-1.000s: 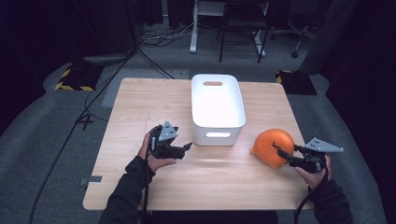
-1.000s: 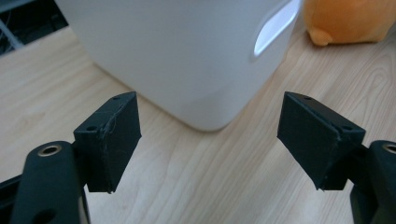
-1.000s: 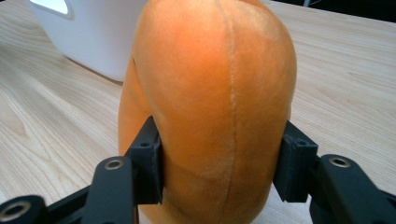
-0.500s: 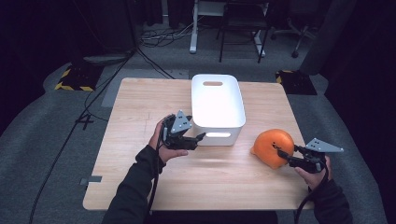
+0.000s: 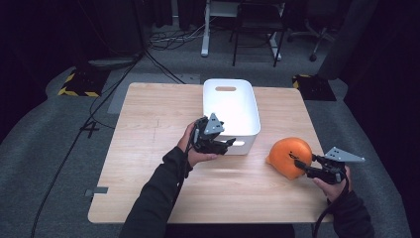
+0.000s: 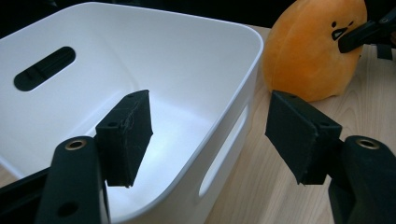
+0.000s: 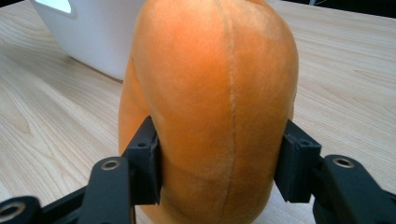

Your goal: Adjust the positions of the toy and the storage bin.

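Left tongs (image 5: pixel 229 144) moved to white bin (image 5: pixel 247 130) rim, orange plush (image 5: pixel 289 156) between right tongs (image 5: pixel 299 164)

My left tool (image 5: pixel 224 145) has travelled rightward across the tabletop (image 5: pixel 148 129) from its spot well short of the white bin (image 5: pixel 233 99), and now sits at the bin's near wall. Its jaws, wide apart, straddle the rim (image 6: pixel 243 79) (one inside, one outside). My left forearm (image 5: pixel 158 198) has swung in with it.
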The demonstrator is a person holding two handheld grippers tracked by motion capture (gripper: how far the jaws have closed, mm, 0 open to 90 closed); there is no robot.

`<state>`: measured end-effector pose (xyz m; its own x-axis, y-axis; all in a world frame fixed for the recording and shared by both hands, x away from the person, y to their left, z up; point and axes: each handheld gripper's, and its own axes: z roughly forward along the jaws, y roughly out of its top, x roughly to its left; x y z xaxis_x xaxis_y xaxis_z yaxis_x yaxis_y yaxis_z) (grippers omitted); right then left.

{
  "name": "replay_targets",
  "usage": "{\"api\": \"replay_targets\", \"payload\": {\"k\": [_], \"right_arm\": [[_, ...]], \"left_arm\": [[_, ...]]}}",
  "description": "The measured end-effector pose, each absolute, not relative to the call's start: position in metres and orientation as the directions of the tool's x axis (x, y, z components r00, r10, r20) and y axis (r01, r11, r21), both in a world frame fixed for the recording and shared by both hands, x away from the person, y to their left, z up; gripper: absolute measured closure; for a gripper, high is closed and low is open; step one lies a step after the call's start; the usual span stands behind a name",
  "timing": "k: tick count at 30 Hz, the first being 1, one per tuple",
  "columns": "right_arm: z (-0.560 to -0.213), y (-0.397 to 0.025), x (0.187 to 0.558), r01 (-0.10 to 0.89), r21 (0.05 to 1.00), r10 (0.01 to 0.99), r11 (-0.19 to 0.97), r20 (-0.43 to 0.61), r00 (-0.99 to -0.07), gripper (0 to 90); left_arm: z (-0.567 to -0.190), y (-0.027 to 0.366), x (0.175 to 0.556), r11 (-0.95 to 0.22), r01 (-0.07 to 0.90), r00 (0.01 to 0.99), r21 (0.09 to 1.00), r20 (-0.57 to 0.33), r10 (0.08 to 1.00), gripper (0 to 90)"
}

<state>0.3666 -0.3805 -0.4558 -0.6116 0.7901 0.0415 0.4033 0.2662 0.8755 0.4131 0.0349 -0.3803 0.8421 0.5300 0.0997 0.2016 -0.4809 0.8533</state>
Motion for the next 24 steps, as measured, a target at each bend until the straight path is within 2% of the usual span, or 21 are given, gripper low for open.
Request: {"api": "replay_targets", "payload": {"k": [3, 13, 20, 24], "right_arm": [[-0.456, -0.380, 0.366, 0.404, 0.876, 0.790, 0.262, 0.045, -0.611, 43.9], [-0.457, -0.381, 0.366, 0.403, 0.877, 0.787, 0.263, 0.047, -0.615, 43.5], [-0.457, -0.381, 0.365, 0.409, 0.876, 0.788, 0.256, 0.056, -0.613, 43.2], [-0.457, -0.381, 0.365, 0.409, 0.876, 0.787, 0.257, 0.056, -0.614, 43.0]], "left_arm": [[-0.382, 0.024, 0.416, -0.536, 0.182, 0.859, 0.824, 0.133, 0.495, 36.4], [-0.386, -0.001, 0.423, -0.588, 0.182, 0.893, 0.788, 0.118, 0.434, 48.8], [-0.387, -0.004, 0.427, -0.595, 0.174, 0.884, 0.785, 0.142, 0.446, 69.9], [-0.387, -0.006, 0.427, -0.592, 0.155, 0.906, 0.791, 0.126, 0.405, 74.8]]}}
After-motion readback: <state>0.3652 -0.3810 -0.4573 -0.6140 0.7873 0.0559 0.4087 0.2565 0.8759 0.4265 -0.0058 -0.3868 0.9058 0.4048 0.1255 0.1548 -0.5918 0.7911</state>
